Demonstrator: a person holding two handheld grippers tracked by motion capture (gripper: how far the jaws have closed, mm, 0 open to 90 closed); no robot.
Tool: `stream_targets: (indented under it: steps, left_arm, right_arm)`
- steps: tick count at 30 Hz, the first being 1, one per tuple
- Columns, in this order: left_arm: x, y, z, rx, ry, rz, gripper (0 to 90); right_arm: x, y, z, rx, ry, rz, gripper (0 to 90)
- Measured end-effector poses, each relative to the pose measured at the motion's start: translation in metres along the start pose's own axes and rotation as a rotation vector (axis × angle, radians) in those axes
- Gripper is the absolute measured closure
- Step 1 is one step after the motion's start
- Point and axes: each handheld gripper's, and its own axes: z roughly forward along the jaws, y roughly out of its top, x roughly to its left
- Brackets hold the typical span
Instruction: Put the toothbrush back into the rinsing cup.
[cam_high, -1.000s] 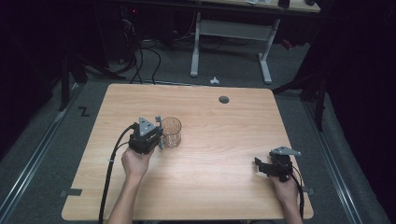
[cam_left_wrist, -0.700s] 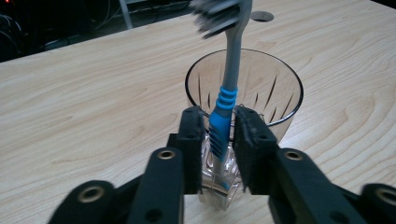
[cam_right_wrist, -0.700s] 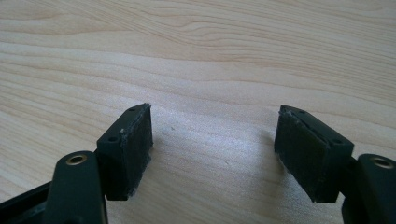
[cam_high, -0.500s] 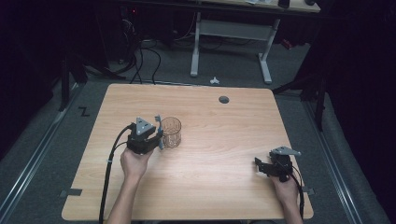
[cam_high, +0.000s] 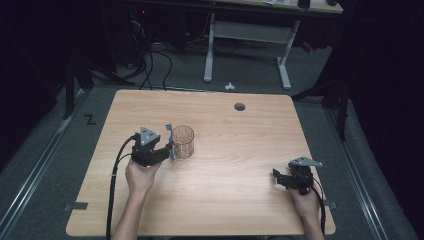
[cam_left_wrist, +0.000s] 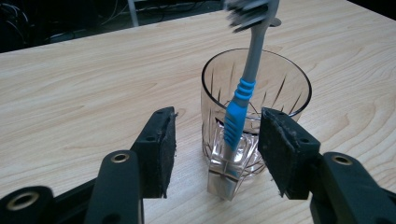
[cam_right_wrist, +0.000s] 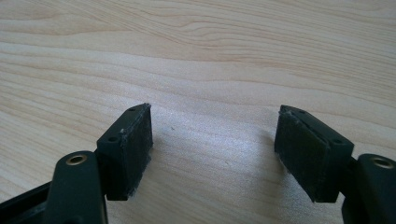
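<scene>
Left of the table's (cam_high: 235, 150) middle stands a cut glass (cam_high: 183, 142), upright on the wood. A toothbrush (cam_left_wrist: 240, 100) with a grey and blue handle leans against the glass, bristle head up above the rim and slightly blurred; in the left gripper view its lower end seems to rest on the wood just in front of the glass, outside it, though the clear glass makes this hard to tell for certain. The left gripper (cam_left_wrist: 217, 144) sits just beside the glass on its left in the high view (cam_high: 167, 145). Its jaws have just been opening and stand apart; the toothbrush handle is between them, with neither pad pressing on it. The right gripper (cam_high: 280, 177) rests well apart, near the table's right front corner, jaws spread wide over bare wood (cam_right_wrist: 212, 140).
</scene>
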Motion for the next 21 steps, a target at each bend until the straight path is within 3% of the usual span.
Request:
stream_targets:
  steps: [21]
  left_arm:
    - [0.003, -0.006, -0.018, -0.02, -0.004, -0.026, 43.5]
  right_arm:
    - [0.0, 0.0, 0.0, 0.0, 0.0, 0.001, 28.3]
